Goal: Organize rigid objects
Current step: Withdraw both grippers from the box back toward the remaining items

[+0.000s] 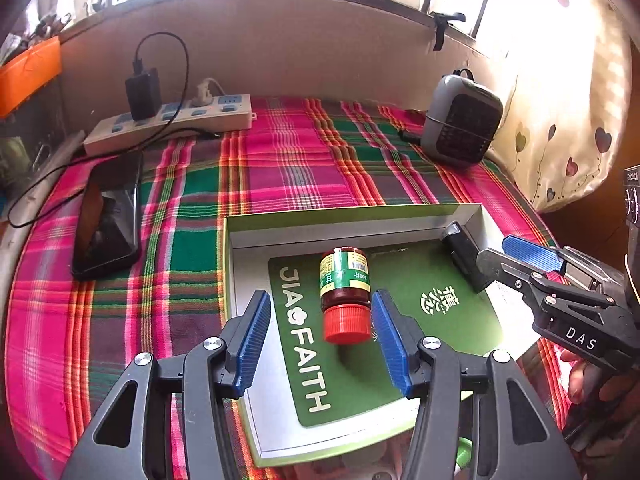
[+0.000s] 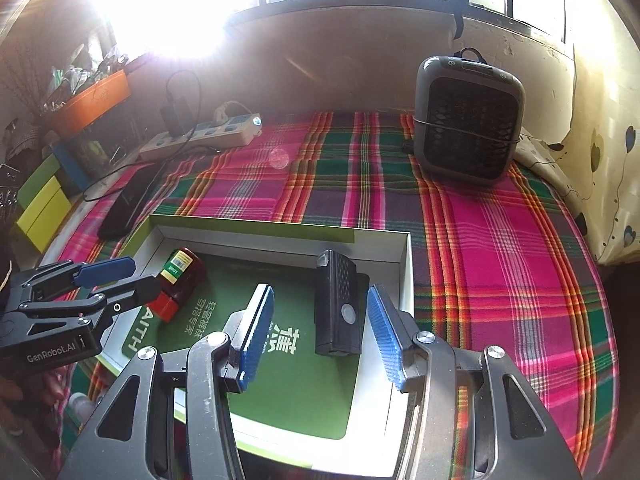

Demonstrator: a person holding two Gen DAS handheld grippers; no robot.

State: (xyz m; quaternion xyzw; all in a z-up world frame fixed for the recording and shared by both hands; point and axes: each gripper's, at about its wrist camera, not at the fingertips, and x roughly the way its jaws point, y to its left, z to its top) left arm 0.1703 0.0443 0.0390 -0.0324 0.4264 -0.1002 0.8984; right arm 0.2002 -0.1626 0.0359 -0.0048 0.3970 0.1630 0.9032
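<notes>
Left gripper (image 1: 322, 338) sits over the open box (image 1: 236, 264), blue pads spread wide with the red-capped jar (image 1: 345, 290) lying on its side between them, not touched. The jar rests on a green JIA FAITH card (image 1: 400, 360) lining the box. A black device (image 1: 460, 252) lies in the box's far right corner, right gripper (image 1: 496, 256) right beside it. Phone (image 1: 108, 220) near the plaid cloth's (image 1: 320, 160) left edge, power strip (image 1: 168, 124) and small fan (image 1: 462, 120) along the far edge.

Plaid cloth (image 1: 304, 168) bears box (image 1: 352, 222), phone (image 1: 106, 220), heater (image 1: 462, 120).
</notes>
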